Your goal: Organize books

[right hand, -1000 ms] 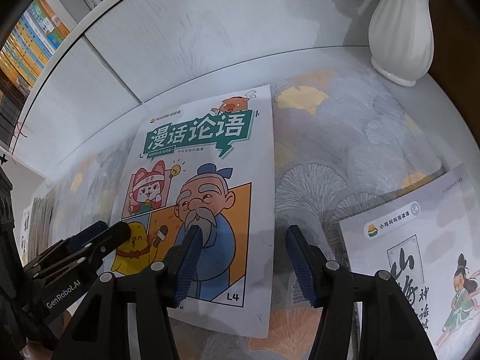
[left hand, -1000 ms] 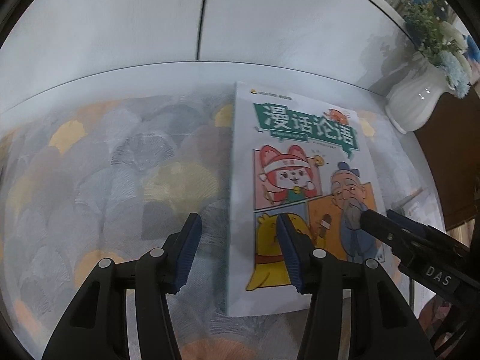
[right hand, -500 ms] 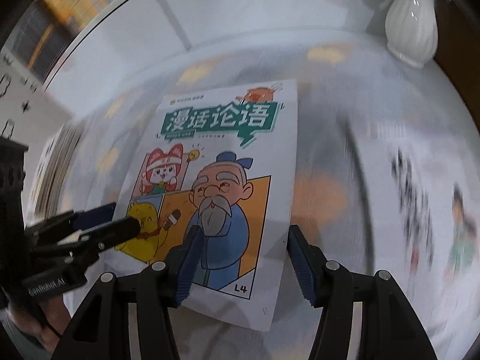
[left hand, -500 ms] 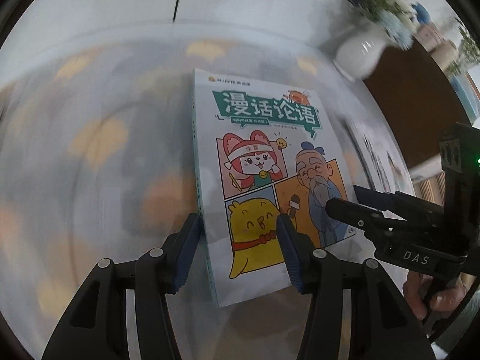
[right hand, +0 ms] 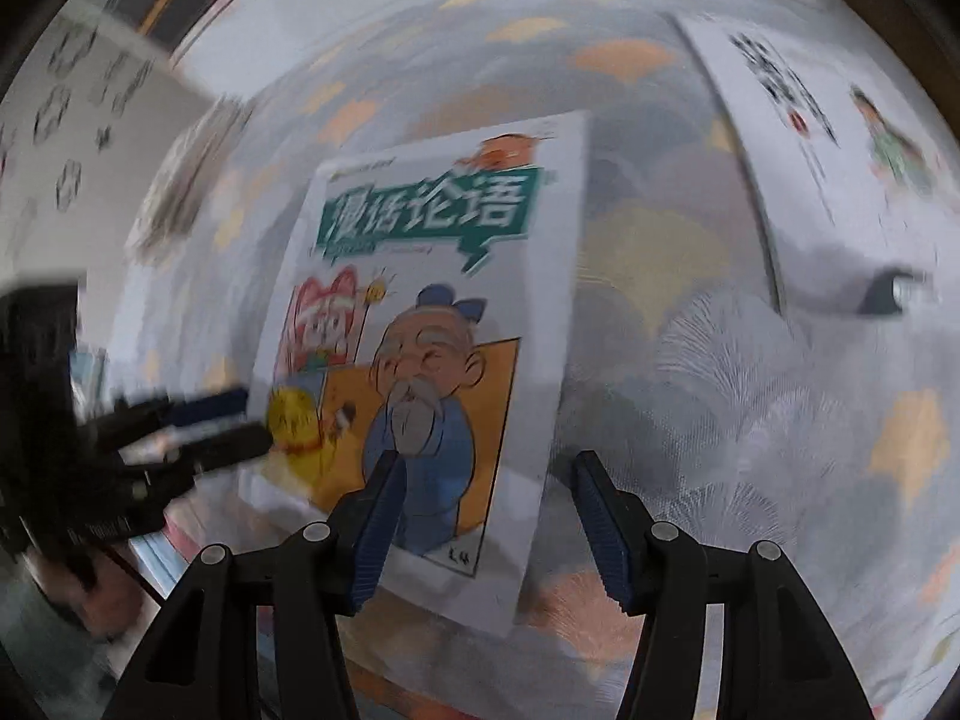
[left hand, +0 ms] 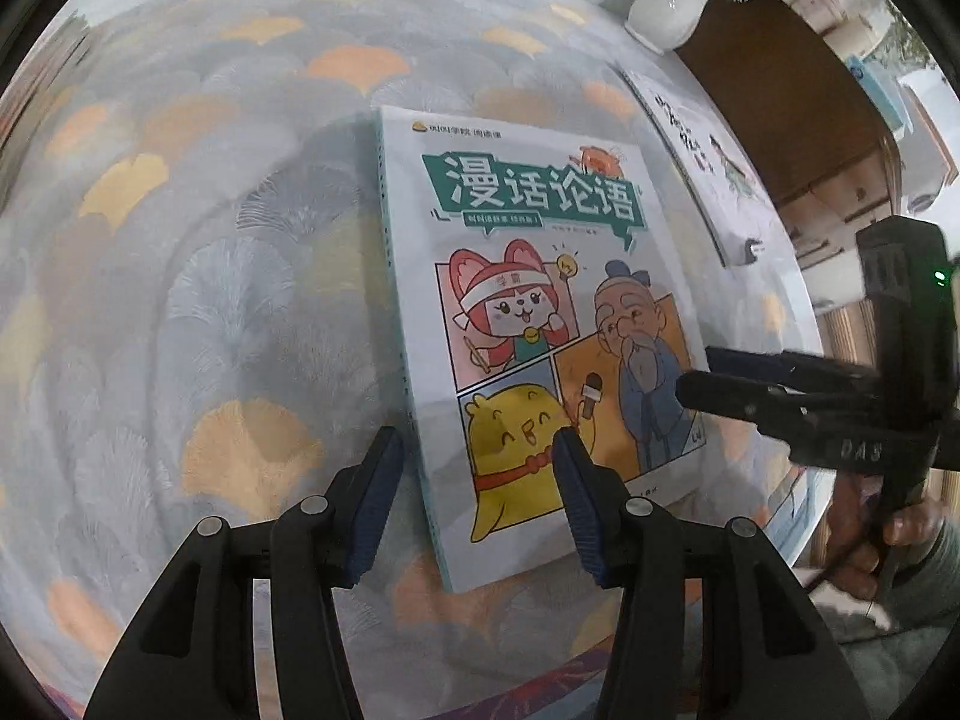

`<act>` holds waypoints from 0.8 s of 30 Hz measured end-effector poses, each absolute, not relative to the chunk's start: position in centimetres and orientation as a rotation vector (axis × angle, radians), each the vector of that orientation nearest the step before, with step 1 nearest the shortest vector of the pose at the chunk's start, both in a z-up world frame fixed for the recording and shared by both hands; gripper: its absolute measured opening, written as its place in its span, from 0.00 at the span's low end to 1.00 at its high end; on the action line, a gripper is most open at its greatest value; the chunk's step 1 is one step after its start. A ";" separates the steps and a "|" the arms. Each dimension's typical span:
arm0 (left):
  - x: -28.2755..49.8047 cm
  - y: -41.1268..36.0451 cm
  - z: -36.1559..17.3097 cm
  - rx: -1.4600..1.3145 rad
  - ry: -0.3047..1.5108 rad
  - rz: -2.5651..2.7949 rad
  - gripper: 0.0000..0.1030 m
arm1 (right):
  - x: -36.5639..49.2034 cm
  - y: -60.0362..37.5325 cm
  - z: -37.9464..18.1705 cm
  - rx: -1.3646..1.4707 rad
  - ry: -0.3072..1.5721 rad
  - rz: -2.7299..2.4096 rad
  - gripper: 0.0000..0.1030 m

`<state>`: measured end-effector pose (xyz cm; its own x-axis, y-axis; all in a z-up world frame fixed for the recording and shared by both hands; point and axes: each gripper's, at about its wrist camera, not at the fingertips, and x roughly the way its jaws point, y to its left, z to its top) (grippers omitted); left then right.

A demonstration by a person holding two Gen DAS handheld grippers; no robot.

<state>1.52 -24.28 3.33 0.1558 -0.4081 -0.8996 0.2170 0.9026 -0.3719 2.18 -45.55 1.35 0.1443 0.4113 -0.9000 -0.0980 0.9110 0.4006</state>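
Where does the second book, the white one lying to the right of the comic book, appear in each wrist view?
Left wrist: second book at upper right, seen edge-on, near the white vase.
Right wrist: second book at upper right, blurred.
Shared landmark: the comic book, central in both.

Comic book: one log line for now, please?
comic book on tablecloth | left tongs open astride spine edge | right tongs open astride opposite edge
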 end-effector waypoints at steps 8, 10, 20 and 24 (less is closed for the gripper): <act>1.3 -24.5 2.6 -0.216 1.334 -0.445 0.46 | 1.0 -44.4 1.1 0.307 1.319 0.325 0.57; 1.0 -23.9 2.7 -0.237 1.333 -0.451 0.46 | 0.8 -44.2 1.1 0.321 1.318 0.316 0.56; 0.9 -21.0 3.1 -0.591 1.316 -0.569 0.46 | -2.9 -45.5 1.6 0.345 1.310 0.316 0.54; 1.1 -19.7 3.7 -0.803 1.279 -0.664 0.44 | -2.6 -46.6 1.1 0.465 1.310 0.322 0.54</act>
